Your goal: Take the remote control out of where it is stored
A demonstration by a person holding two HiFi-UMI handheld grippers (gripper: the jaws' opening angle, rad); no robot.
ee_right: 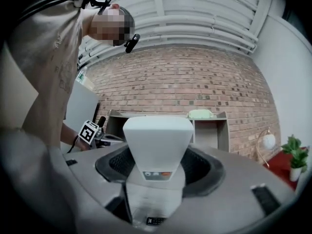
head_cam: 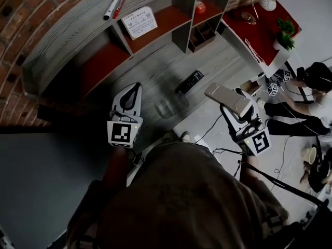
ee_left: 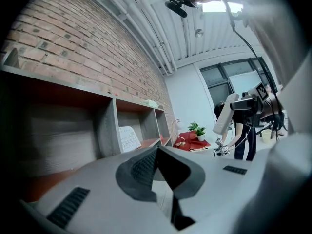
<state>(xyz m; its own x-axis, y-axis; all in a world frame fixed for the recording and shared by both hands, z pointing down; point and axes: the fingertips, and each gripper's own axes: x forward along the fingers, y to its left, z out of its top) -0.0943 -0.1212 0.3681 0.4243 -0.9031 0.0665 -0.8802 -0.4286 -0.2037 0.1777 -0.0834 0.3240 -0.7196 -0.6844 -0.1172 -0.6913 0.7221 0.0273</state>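
The white remote control (head_cam: pixel 227 98) is clamped upright between the jaws of the right gripper (head_cam: pixel 234 108) and is held well apart from the shelf (head_cam: pixel 78 40), so the removal is judged nearly done. The left gripper (head_cam: pixel 132 91) is closed on nothing, apparently unneeded. A paper card (head_cam: pixel 140 21) is stood in one compartment, and a small red object (head_cam: pixel 200 7) in another. Two markers (head_cam: pixel 118 2) are laid on top. A black remote (head_cam: pixel 189 81) is seen on the floor.

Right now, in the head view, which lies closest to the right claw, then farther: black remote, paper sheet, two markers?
1. Black remote, lying just left of the right claw.
2. Paper sheet, in a shelf compartment.
3. Markers, on the shelf top, farthest left.
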